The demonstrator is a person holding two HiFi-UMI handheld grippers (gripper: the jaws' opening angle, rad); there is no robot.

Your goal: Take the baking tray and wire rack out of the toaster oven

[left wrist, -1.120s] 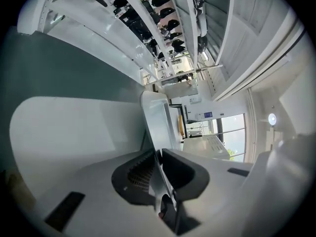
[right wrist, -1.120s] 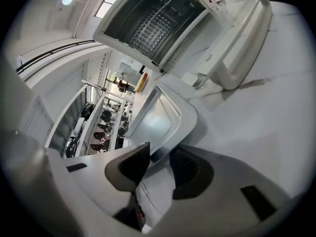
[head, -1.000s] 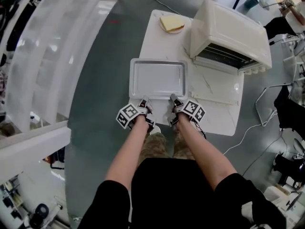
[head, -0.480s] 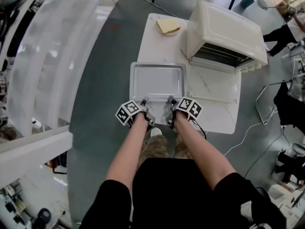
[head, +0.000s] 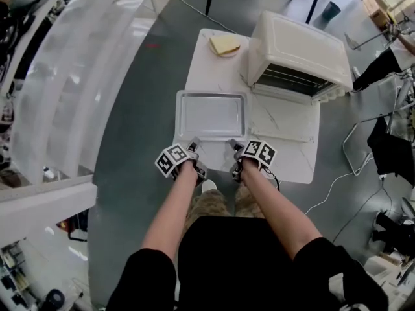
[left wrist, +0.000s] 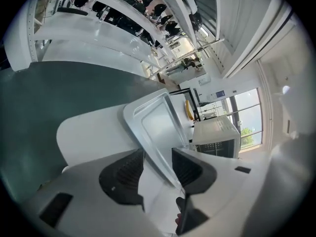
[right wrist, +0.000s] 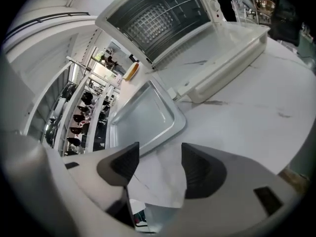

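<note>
The silver baking tray (head: 212, 115) lies flat on the white table (head: 295, 161), in front of the cream toaster oven (head: 298, 50). The oven's door (head: 285, 118) hangs open, and the wire rack (right wrist: 155, 19) is still inside. My left gripper (head: 192, 145) is at the tray's near left rim with its jaws opening. In the left gripper view the tray (left wrist: 158, 125) has its rim running between the pads without being pressed. My right gripper (head: 235, 145) is just short of the near right rim, jaws opening, with only table between them in the right gripper view (right wrist: 160, 169).
A slice of bread on a plate (head: 224, 44) sits at the table's far left corner. The table's near edge (head: 259, 173) is right under both grippers. Grey floor (head: 139, 109) surrounds the table, with cables and stands to the right.
Both grippers have let go of the tray's near rim, opened wide and drawn back a little toward me. The tray stays where it was on the table.
</note>
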